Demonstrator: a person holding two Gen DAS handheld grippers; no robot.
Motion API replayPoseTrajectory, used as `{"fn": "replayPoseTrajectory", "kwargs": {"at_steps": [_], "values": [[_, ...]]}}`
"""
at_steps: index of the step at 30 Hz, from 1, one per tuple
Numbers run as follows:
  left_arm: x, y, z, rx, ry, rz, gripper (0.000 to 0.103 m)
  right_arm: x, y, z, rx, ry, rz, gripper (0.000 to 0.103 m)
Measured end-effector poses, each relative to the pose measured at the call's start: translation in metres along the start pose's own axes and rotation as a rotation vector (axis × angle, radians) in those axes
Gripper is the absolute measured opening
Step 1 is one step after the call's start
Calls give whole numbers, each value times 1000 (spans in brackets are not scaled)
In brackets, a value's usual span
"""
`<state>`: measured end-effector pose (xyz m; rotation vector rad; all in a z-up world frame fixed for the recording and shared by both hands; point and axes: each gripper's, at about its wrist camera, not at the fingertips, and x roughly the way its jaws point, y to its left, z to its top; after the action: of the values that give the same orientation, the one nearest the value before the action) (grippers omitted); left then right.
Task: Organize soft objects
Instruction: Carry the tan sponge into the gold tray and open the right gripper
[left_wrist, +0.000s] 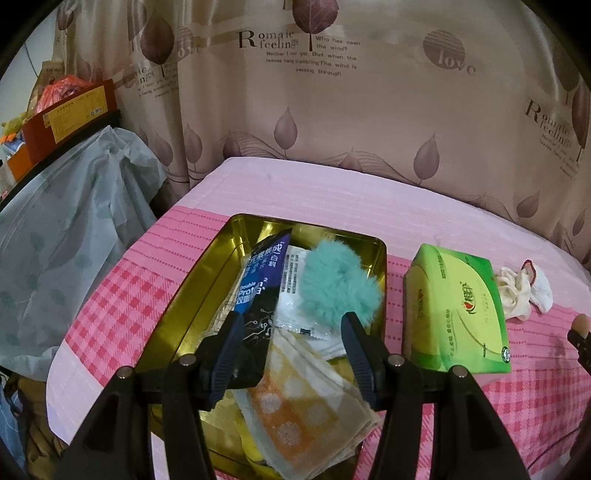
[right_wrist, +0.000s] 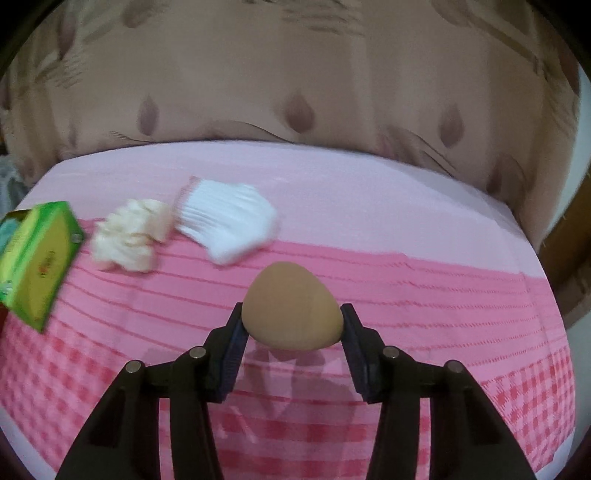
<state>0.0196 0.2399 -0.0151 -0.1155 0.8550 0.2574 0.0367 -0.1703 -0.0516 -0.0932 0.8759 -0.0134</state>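
Tan, smooth and egg-shaped, the soft sponge (right_wrist: 291, 304) sat clamped between our right gripper's (right_wrist: 292, 320) pads above the pink checked cloth (right_wrist: 443, 332), while our left gripper (left_wrist: 291, 332) hung unclenched and empty-jawed over the gold tin (left_wrist: 207, 280) of soft things.

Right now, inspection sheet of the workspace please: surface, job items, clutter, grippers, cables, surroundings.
Surface: pink checked cloth covering the table.
Job's things: gold tin holding a teal fluffy puff, dark sachet, white packet and yellow dotted towel; cream cloth and white sock lie on the cloth; tan egg-shaped sponge is in the right jaws.
Clutter: green tissue pack beside the tin.
Grippers: left gripper open over the tin, holding nothing; right gripper closed on the sponge.
Cables: nothing seen.
Surroundings: leaf-print curtain behind; boxes and pale plastic cover far left.
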Motion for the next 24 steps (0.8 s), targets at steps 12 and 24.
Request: {"fn": "replayPoseTrajectory", "kwargs": {"at_steps": [12, 24], "values": [[-6, 12, 5, -18, -15, 35, 56, -44, 119, 31, -169, -86, 221, 46], [-10, 35, 12, -39, -26, 41, 56, -78, 245, 32, -344, -111, 451, 46]]}}
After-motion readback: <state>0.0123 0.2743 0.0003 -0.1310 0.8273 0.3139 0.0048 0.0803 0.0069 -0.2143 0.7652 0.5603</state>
